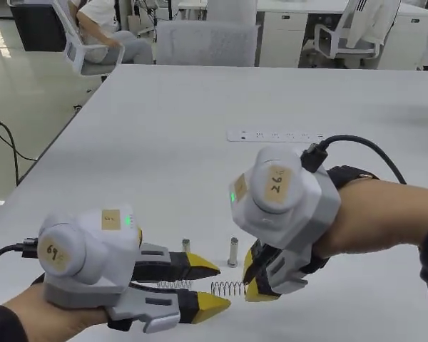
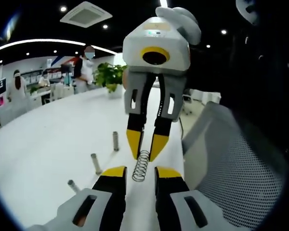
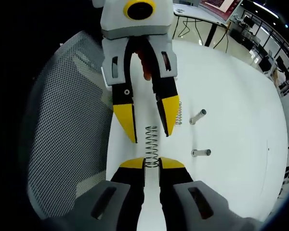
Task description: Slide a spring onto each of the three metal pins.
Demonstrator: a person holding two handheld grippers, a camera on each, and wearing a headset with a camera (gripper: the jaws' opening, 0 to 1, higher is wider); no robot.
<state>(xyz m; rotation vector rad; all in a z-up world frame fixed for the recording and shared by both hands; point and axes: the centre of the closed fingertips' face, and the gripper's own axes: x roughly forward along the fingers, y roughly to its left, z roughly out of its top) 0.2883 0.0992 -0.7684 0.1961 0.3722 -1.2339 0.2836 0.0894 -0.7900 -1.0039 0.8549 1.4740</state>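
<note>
Here the right gripper [image 1: 251,287], with a handwritten tag that reads "26", is clamped on one end of a spring [image 1: 228,288] held level just above the white tabletop [image 1: 200,142]. The left gripper [image 1: 222,285], tagged "69", has its jaws apart around the spring's other end. Three metal pins [image 2: 115,141] stand upright nearby.

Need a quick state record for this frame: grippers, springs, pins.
right gripper: shut on one end of thin coiled metal spring
left gripper: open, jaws either side of its other end
short metal pins: three, upright on white table, all bare
second coiled spring: lying on table near left gripper
</note>
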